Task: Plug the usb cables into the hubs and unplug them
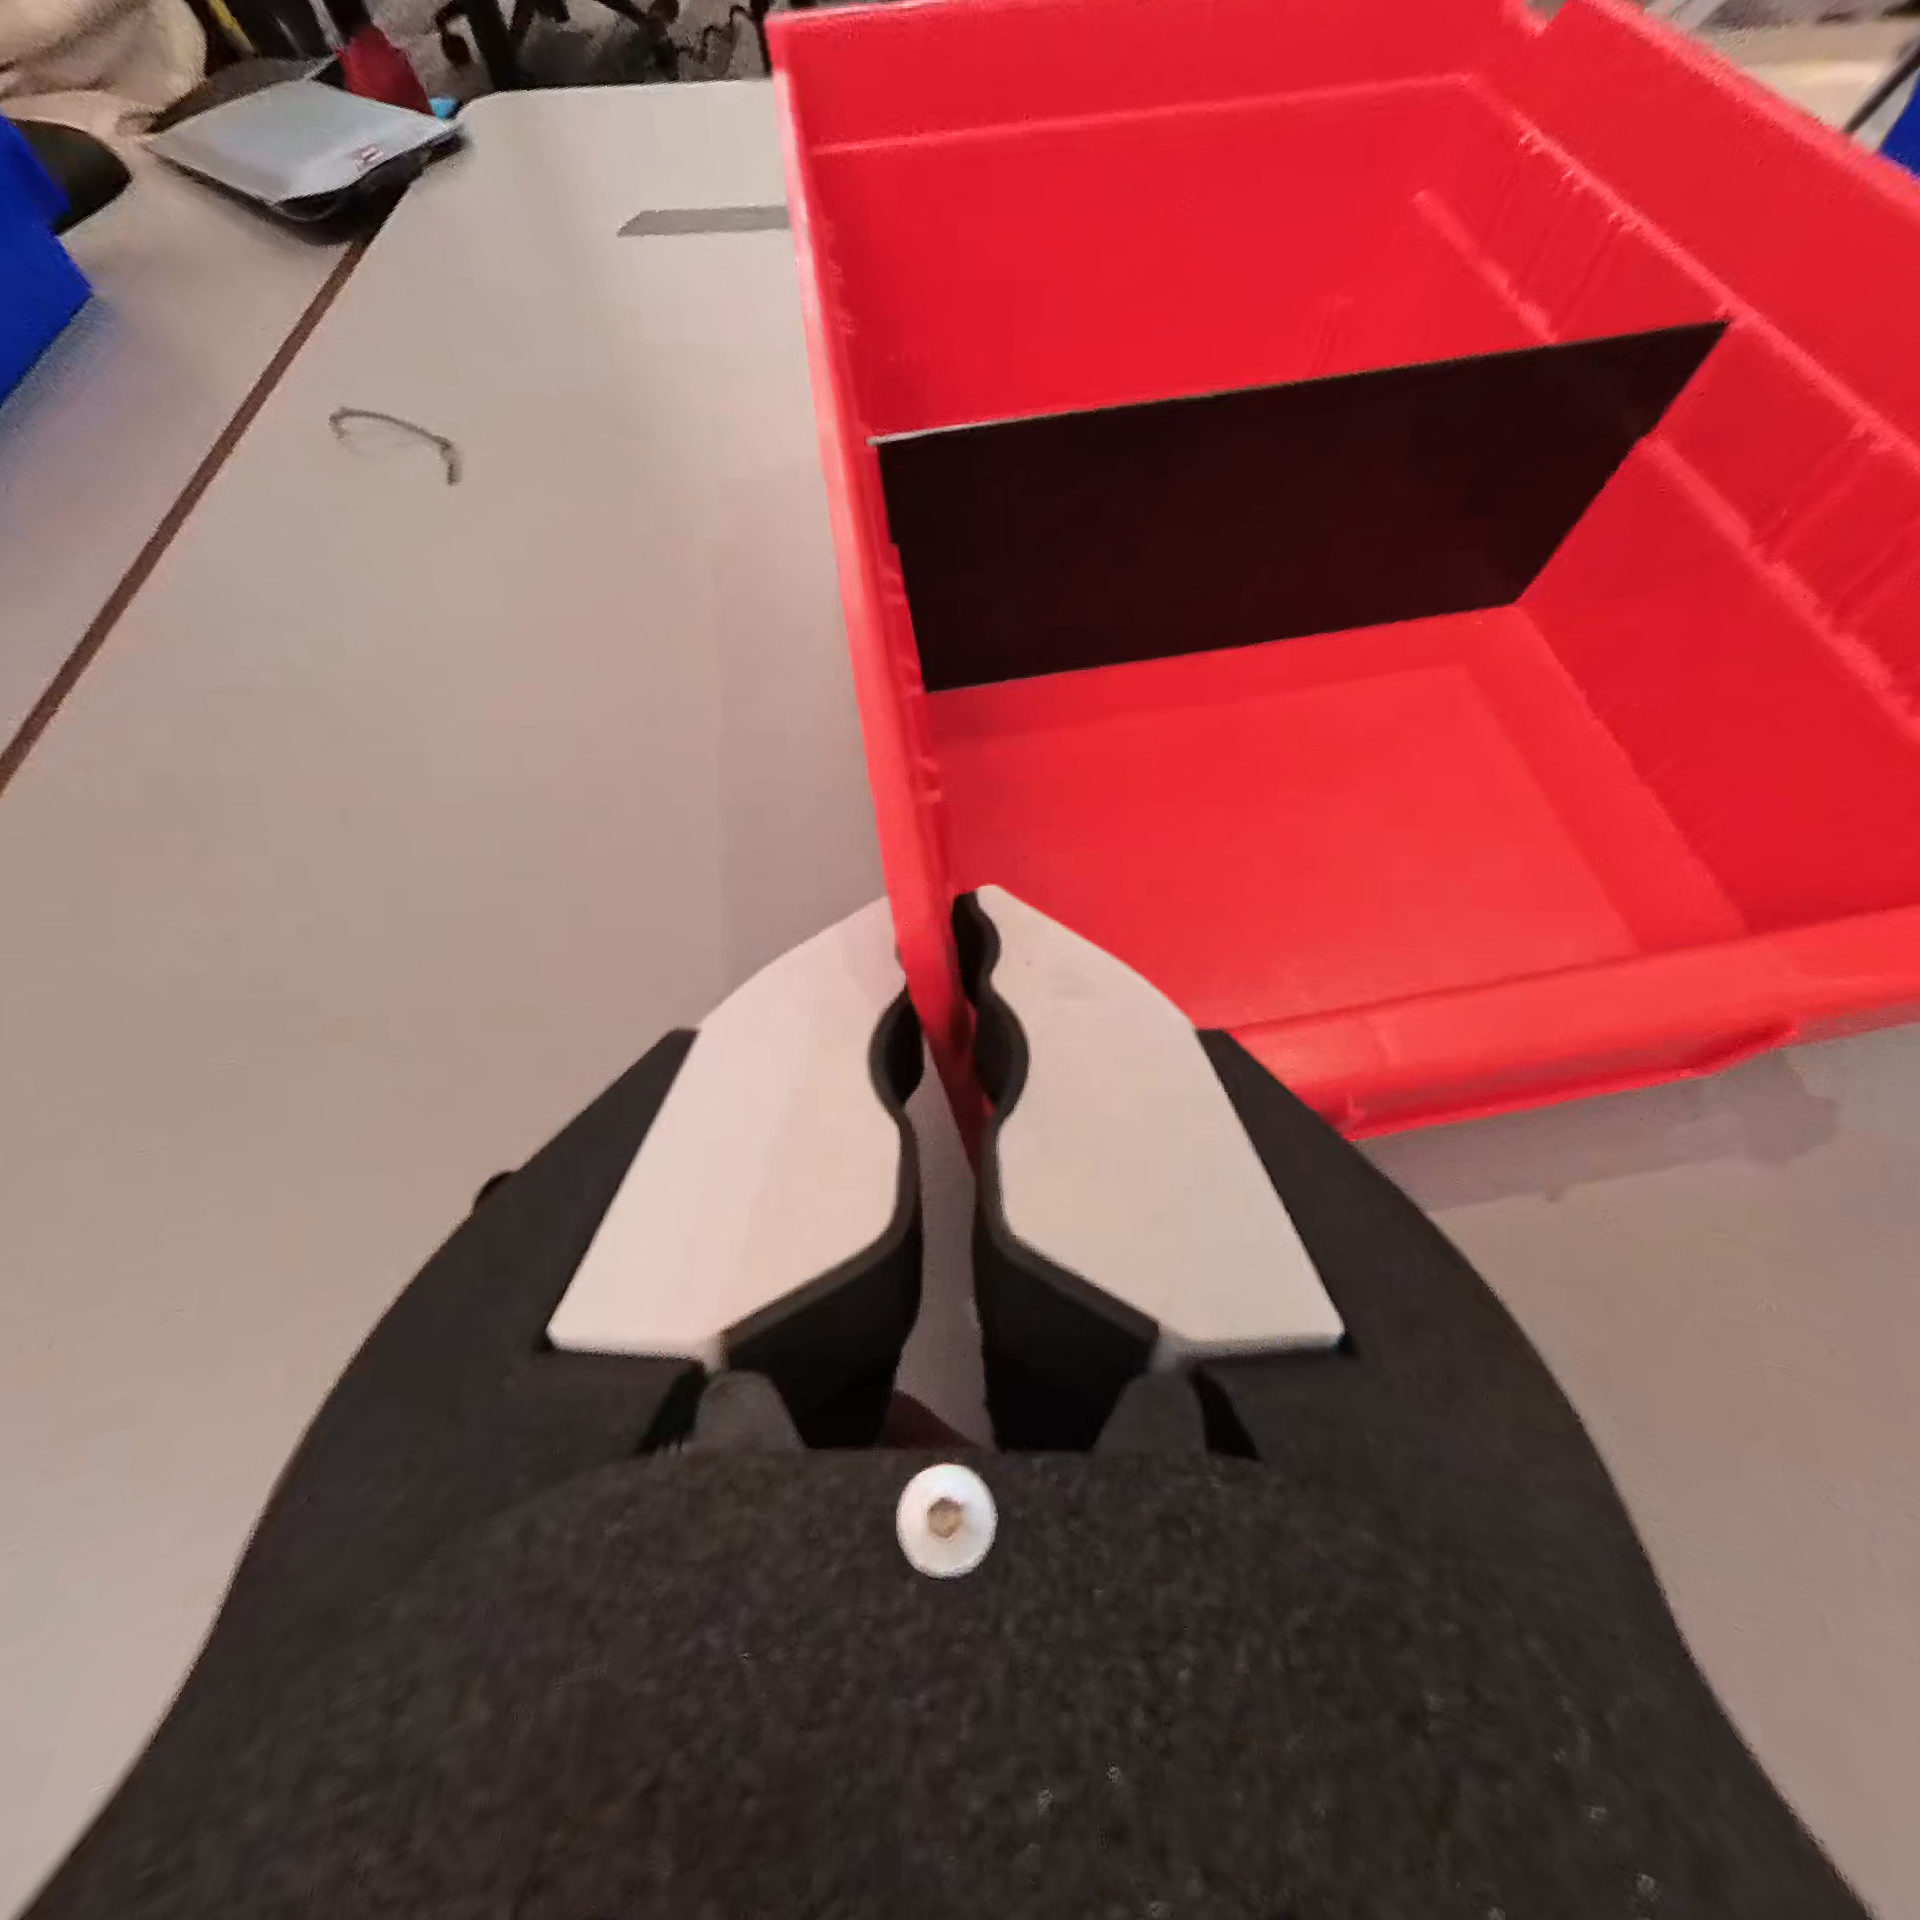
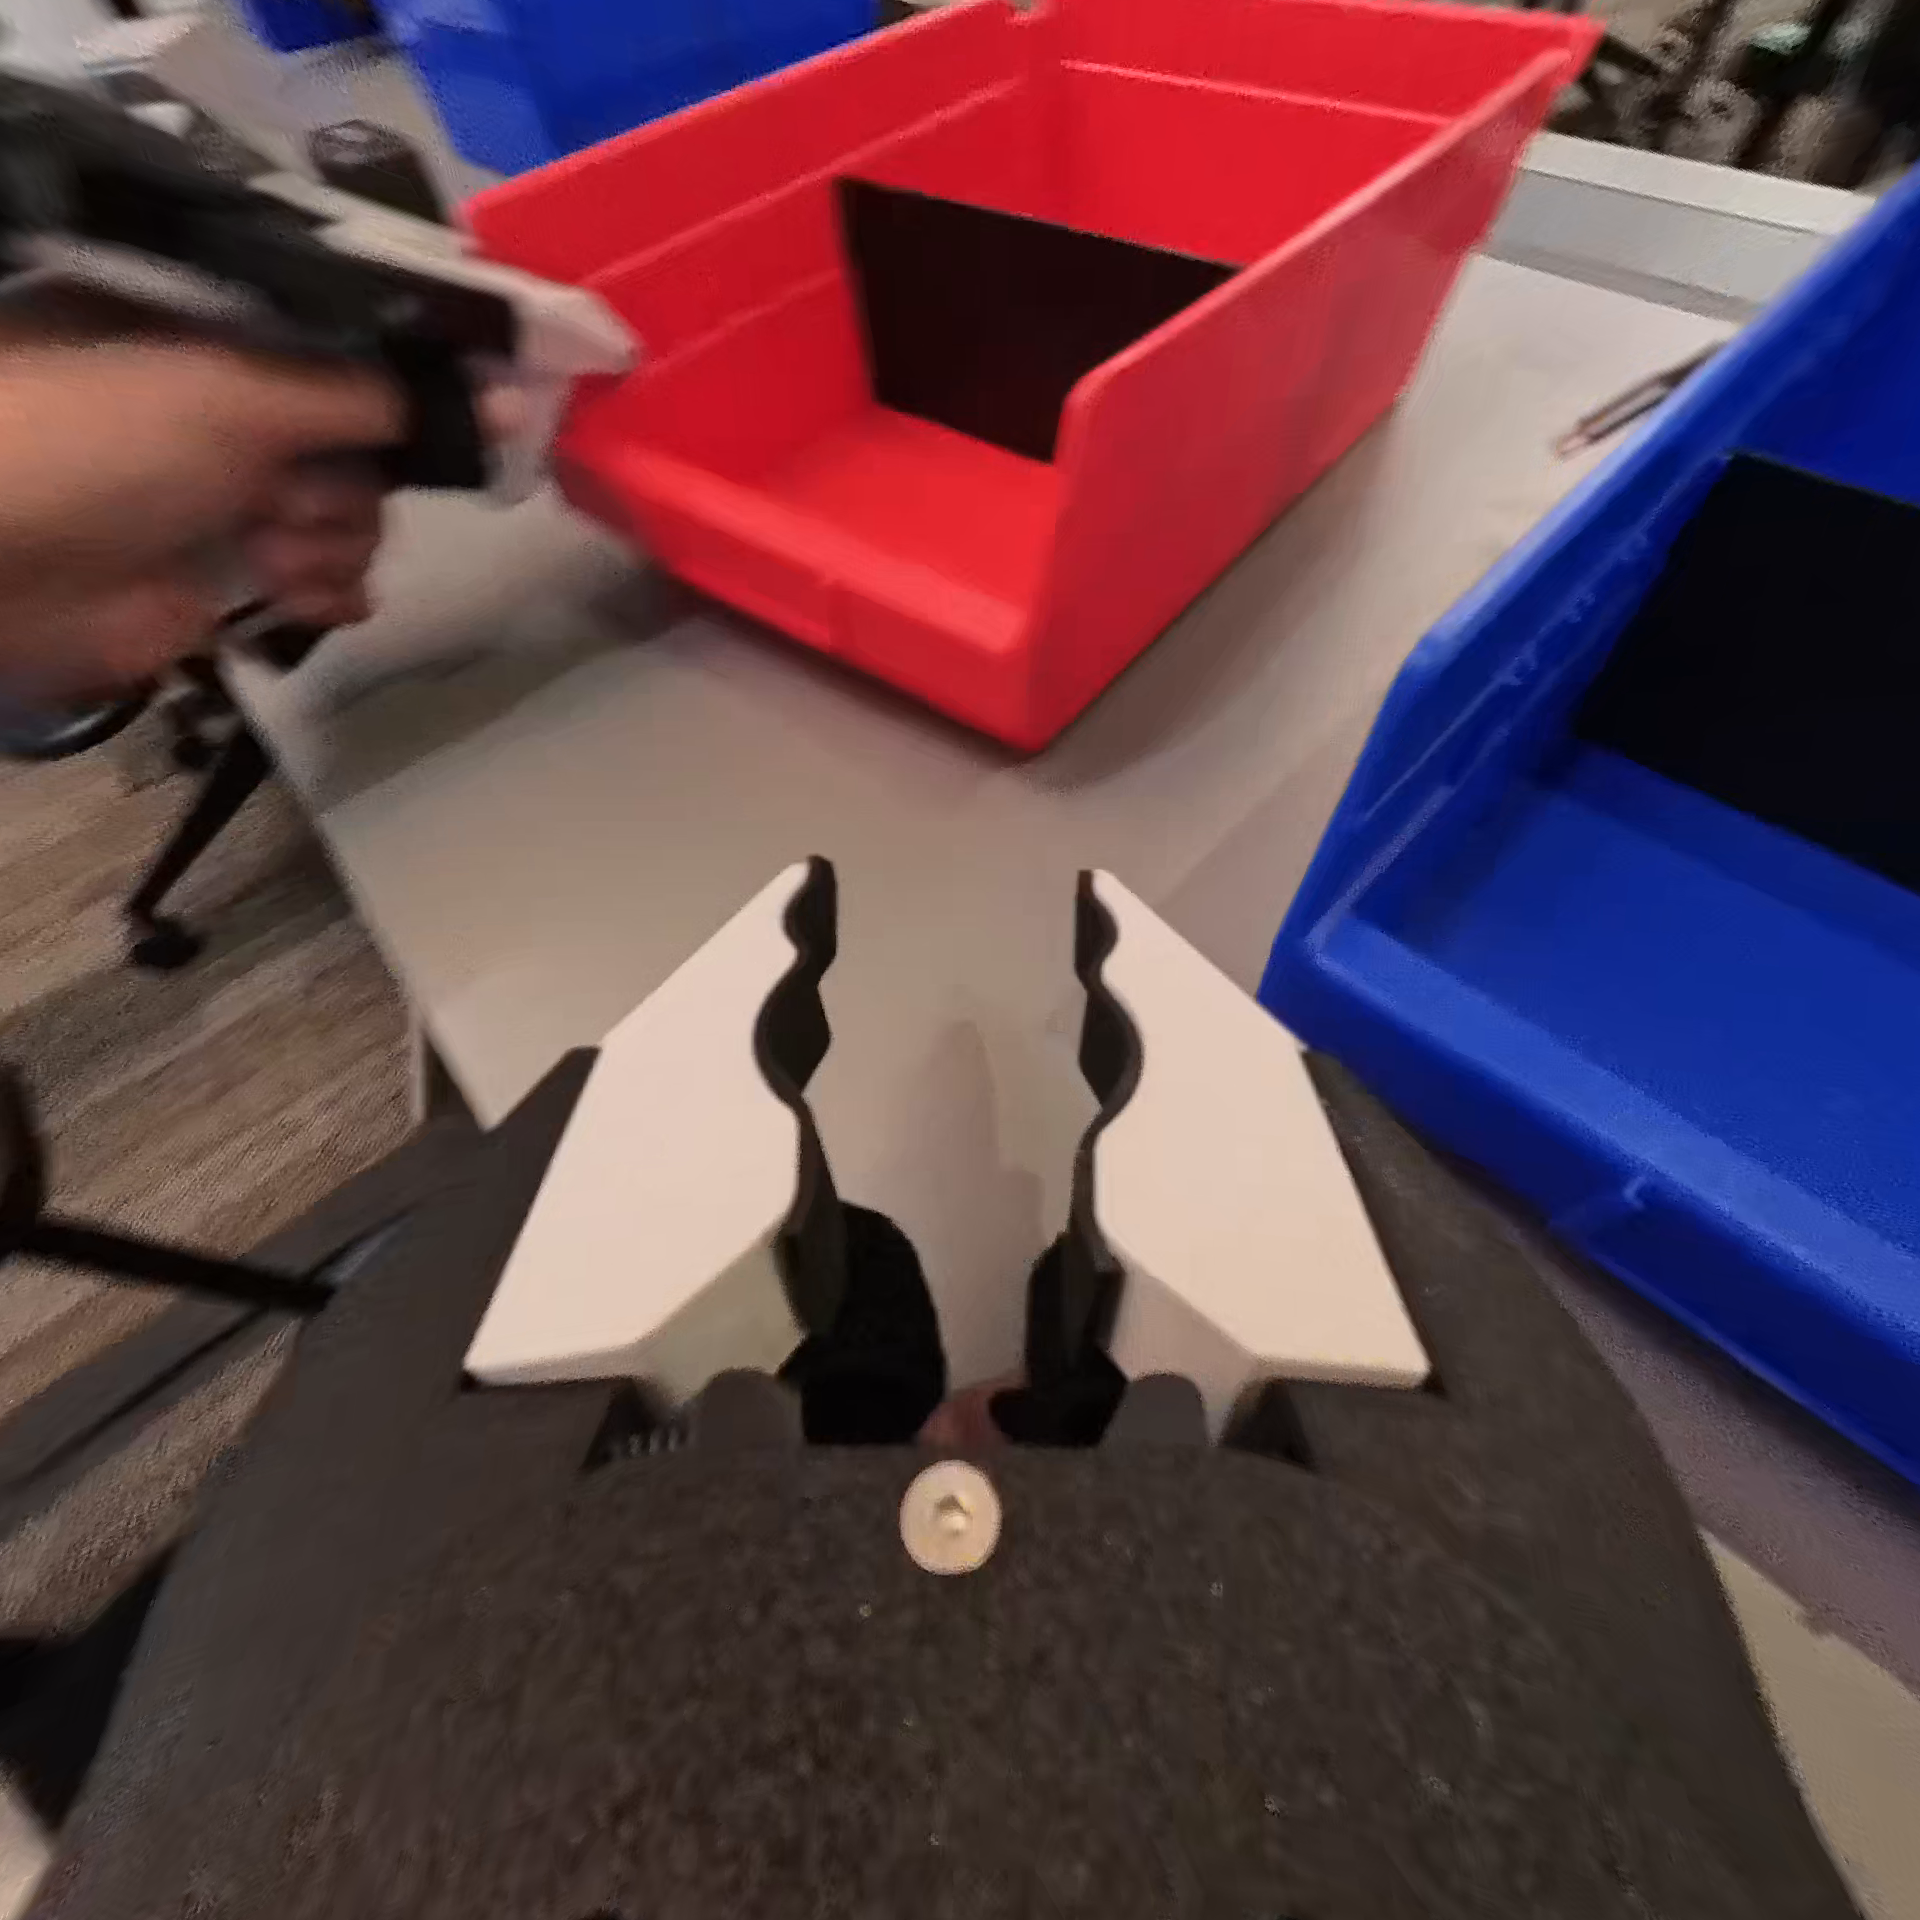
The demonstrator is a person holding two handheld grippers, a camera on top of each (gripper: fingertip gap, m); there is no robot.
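My left gripper (image 1: 940, 935) is shut on the near left wall of a red bin (image 1: 1299, 831), with one pad on each side of the wall's rim. The bin has a black divider (image 1: 1247, 520) across its middle and nothing shows inside it. In the right wrist view the left gripper (image 2: 582, 343), held by a hand, sits at the red bin's (image 2: 1039, 468) left corner. My right gripper (image 2: 956, 883) is open and empty above the grey table (image 2: 727, 810). No usb cable or hub shows in either view.
A blue bin (image 2: 1662, 935) with a black divider stands close on the right of my right gripper. A grey pouch (image 1: 301, 145) lies at the far left of the table. The table's edge and the floor lie to the left in the right wrist view. The tips of one gripper are about 25 centimetres away from the tips of the other.
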